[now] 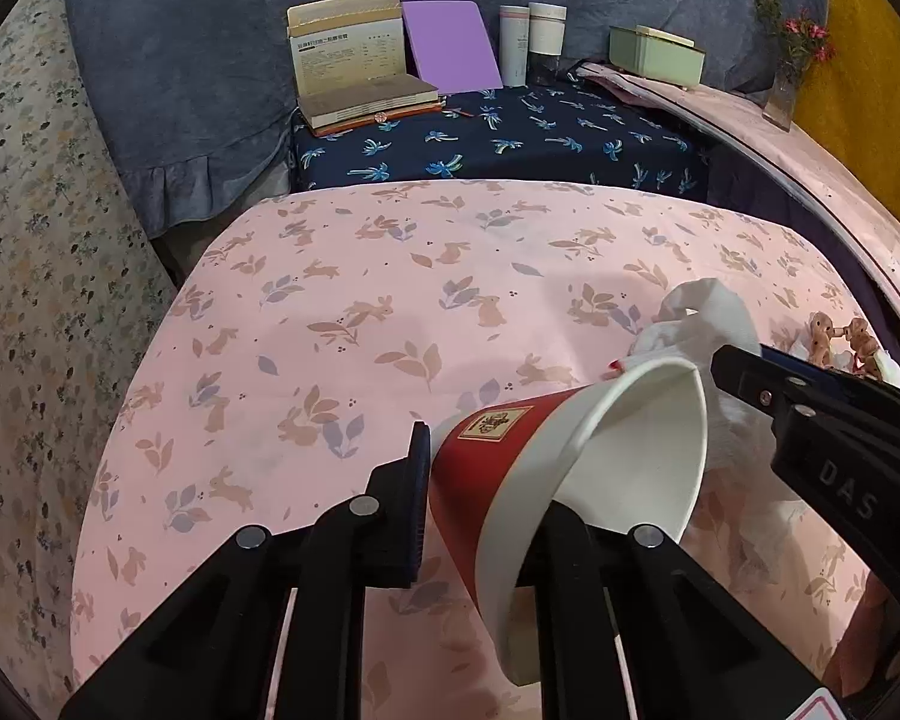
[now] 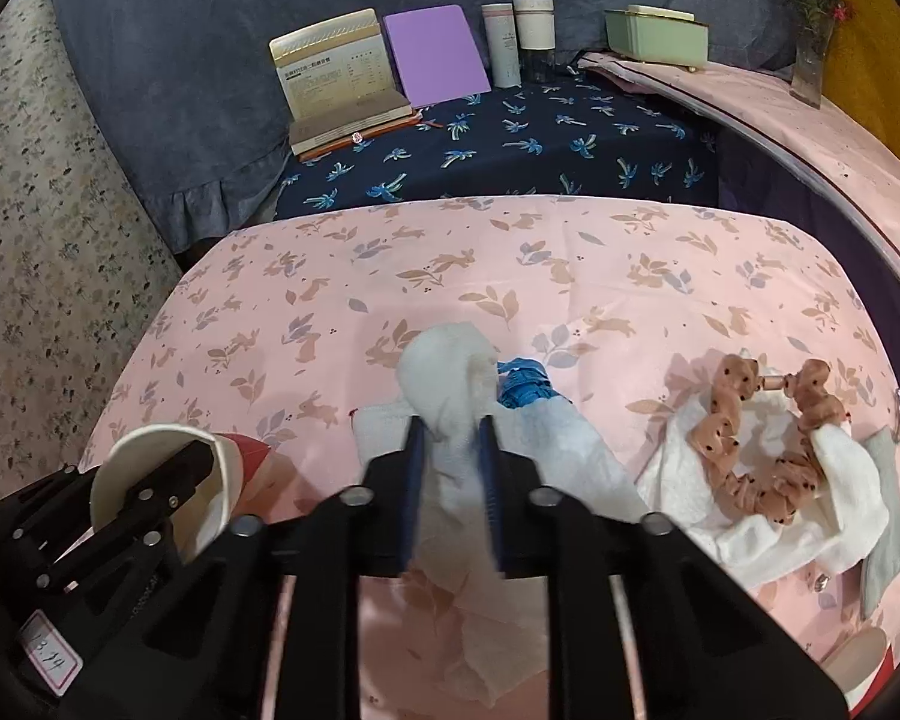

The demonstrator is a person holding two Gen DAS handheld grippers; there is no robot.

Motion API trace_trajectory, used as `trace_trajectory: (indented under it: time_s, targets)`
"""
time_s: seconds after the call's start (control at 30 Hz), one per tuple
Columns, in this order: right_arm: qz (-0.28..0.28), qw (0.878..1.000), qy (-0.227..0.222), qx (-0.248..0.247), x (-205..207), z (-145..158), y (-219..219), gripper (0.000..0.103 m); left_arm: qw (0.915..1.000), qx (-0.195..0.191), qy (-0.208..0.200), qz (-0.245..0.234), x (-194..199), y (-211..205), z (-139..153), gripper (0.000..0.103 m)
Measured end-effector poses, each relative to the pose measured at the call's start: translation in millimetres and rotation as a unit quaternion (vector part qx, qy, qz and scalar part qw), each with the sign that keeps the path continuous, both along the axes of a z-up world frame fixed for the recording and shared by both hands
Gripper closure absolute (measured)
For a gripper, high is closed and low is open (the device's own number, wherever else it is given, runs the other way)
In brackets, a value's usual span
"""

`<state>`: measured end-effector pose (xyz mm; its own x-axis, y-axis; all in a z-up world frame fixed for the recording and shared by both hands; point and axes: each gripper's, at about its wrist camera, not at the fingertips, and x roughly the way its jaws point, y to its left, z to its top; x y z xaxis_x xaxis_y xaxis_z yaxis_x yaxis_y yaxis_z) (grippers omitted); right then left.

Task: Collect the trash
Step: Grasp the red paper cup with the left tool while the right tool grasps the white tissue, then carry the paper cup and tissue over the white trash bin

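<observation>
Tissue [image 2: 450,378]: one crumpled white wad, pinched between the two fingers of the right gripper [image 2: 453,438] above the pink cloth [image 2: 306,276]. In the left view it shows just behind the cup's rim [image 1: 711,312].
Right gripper: fingers closed on the tissue, one on each side.
Cup [image 1: 546,468]: one red paper cup with a white inside, tipped on its side, mouth turned toward the right gripper. The left gripper [image 1: 492,498] clamps its wall, one finger outside and one inside the mouth. In the right view the cup sits at lower left [image 2: 168,480].
Left gripper: closed on the cup wall.
Between the two: the cup's mouth and the held tissue are near each other; whether they touch cannot be told.
Blue scrap [image 2: 525,387]: one crumpled blue piece just behind the held tissue, on a flat white sheet [image 2: 570,444].
Scrunchie [image 2: 768,432]: one, tan with dark dots, lying on a second pile of white tissue [image 2: 846,498] to the right.
Second cup [image 2: 864,660]: rim only, at the lower right edge.
Far side, on a navy palm-print cloth [image 2: 510,156]: one open book [image 2: 342,84], one purple pad [image 2: 435,54], two tubes [image 2: 519,39], one green box [image 2: 657,36].
Vase [image 2: 810,60]: one, with red flowers, at far right.
</observation>
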<state>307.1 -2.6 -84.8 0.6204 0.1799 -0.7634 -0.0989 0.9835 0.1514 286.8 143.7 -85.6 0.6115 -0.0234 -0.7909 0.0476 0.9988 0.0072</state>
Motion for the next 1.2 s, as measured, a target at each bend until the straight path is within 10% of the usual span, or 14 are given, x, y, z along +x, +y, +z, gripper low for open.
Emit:
trace_trajectory:
  time_s: [0.53, 1.2]
  targets:
    - [-0.023, 0.998, -0.061, 0.024, -93, 66, -43, 0.096, 0.9989, -0.036, -0.027, -0.011, -43, -21, 52, 0.092]
    - [-0.175, 0.974, -0.139, 0.029, -224, 136, -224, 0.096, 0.9819, -0.056, -0.065, -0.169, -129, -216, 120, 0.092]
